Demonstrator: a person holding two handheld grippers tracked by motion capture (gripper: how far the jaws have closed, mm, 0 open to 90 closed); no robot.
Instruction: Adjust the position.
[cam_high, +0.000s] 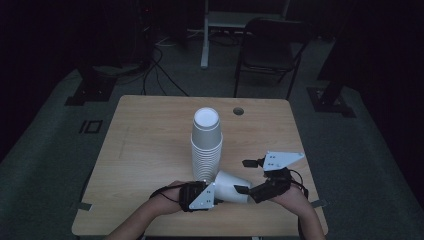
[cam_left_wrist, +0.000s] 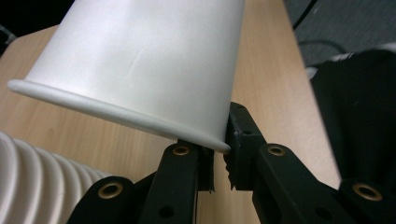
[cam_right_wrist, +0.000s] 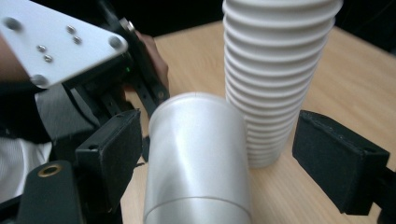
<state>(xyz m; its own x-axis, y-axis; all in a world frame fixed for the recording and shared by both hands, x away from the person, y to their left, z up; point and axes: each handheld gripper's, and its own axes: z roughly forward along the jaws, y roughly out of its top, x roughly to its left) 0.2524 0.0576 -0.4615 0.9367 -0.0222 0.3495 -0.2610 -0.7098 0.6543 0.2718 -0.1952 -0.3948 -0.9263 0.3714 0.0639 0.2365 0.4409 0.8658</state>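
Dim surroundings frame the wooden table (cam_high: 145, 150), where the left claw (cam_left_wrist: 219, 161) pinches the tilted cup (cam_high: 231, 186) by its thin rim beside the stack (cam_high: 206, 145), and the right claw (cam_high: 245, 176), straddling it with jaws apart, could crush the cup or topple that stack.

I take this for a dim lab or test room: my wooden table (cam_high: 150, 145) stands alone on grey carpet (cam_high: 45, 130), cables (cam_high: 160, 70) trail across it at eleven o'clock, an empty black chair (cam_high: 270, 50) waits at one o'clock, and equipment stand feet (cam_high: 90, 90) sit at ten.
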